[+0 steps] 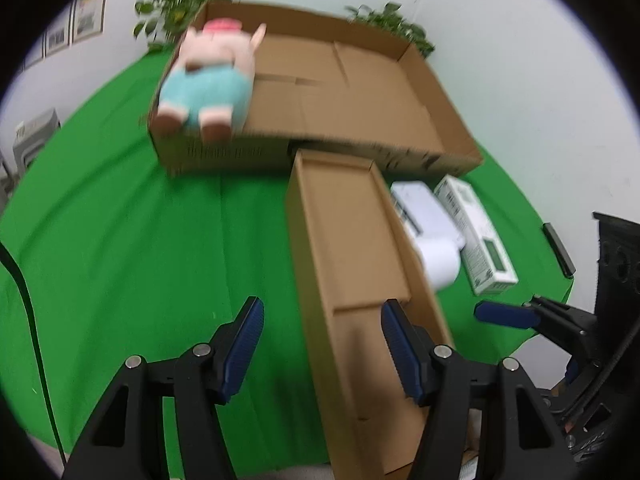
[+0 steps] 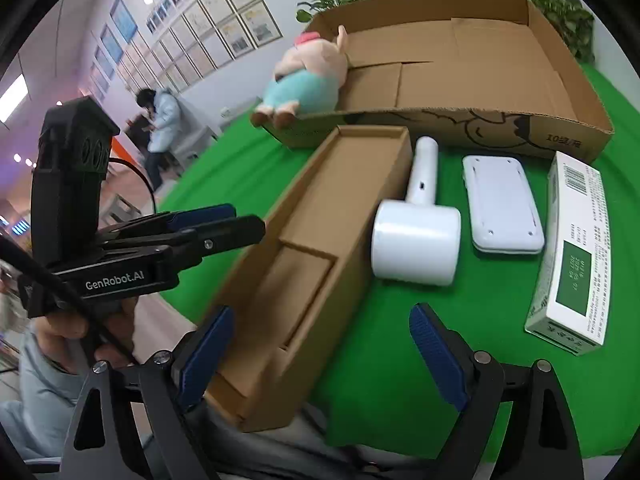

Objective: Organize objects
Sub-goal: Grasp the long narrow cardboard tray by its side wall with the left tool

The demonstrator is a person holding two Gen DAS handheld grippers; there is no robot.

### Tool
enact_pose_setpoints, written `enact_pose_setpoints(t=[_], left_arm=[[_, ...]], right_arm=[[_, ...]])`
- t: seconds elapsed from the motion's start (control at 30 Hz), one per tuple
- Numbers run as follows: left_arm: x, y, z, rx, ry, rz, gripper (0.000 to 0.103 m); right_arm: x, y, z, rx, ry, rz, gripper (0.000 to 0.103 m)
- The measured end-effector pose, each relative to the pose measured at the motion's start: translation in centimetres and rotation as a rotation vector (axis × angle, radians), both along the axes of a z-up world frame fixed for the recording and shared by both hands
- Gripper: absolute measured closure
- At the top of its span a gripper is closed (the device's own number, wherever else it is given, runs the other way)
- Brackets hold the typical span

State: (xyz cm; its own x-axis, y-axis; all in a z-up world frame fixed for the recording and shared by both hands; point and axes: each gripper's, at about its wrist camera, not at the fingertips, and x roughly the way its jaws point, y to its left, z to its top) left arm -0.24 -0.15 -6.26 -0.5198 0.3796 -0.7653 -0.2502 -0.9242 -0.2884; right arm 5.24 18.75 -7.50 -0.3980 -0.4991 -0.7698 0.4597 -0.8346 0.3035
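A long open cardboard box (image 1: pixel 352 264) (image 2: pixel 312 248) lies on the green cloth, empty. My left gripper (image 1: pixel 320 344) is open, its fingers astride the box's near left wall. My right gripper (image 2: pixel 320 352) is open and empty over the box's near end; it also shows in the left wrist view (image 1: pixel 504 316). Right of the box lie a white hammer-shaped device (image 2: pixel 416 232) (image 1: pixel 436 260), a white flat device (image 2: pixel 504 204) and a green-and-white carton (image 2: pixel 572 252) (image 1: pixel 480 236). A pig plush (image 1: pixel 208 80) (image 2: pixel 308 76) lies in the left corner of a large cardboard tray (image 1: pixel 360 96) (image 2: pixel 480 68).
The green cloth (image 1: pixel 140 240) covers a round table. Potted plants (image 1: pixel 180 4) stand behind the tray. A black cable (image 1: pixel 28 300) runs at the left. A small dark object (image 1: pixel 558 248) lies at the table's right edge. A person (image 2: pixel 160 128) stands in the background.
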Motion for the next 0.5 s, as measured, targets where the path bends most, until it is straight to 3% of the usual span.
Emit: enact_pose_setpoints(t=[0.13, 0.2, 0.3, 0.37, 0.4, 0.5], left_arm=[[1.0, 0.2, -1.1, -0.002, -0.017, -0.013, 0.043], [1.5, 0.2, -1.3, -0.003, -0.018, -0.007, 0.045], [1.5, 0.3, -2.0, -0.017, -0.049, 0.001, 0.068], [1.5, 0.3, -2.3, 0.010, -0.060, 0.000, 0.073], [1.6, 0.4, -2.4, 0.029, -0.063, -0.011, 0.082], [2.2, 1.3, -2.2, -0.025, -0.035, -0.005, 0.084]], right_arm=[[0.0, -0.2, -0.7, 0.040, -0.008, -0.039, 0.052], [0.0, -0.5, -0.7, 0.029, -0.009, -0.047, 0.057], [-0.2, -1.6, -0.6, 0.059, 0.010, -0.047, 0.068], [-0.2, -2.1, -0.6, 0.063, 0.010, -0.047, 0.077], [-0.1, -2.3, -0.6, 0.063, 0.008, -0.045, 0.080], [-0.2, -2.5, -0.7, 0.062, 0.000, -0.065, 0.080]])
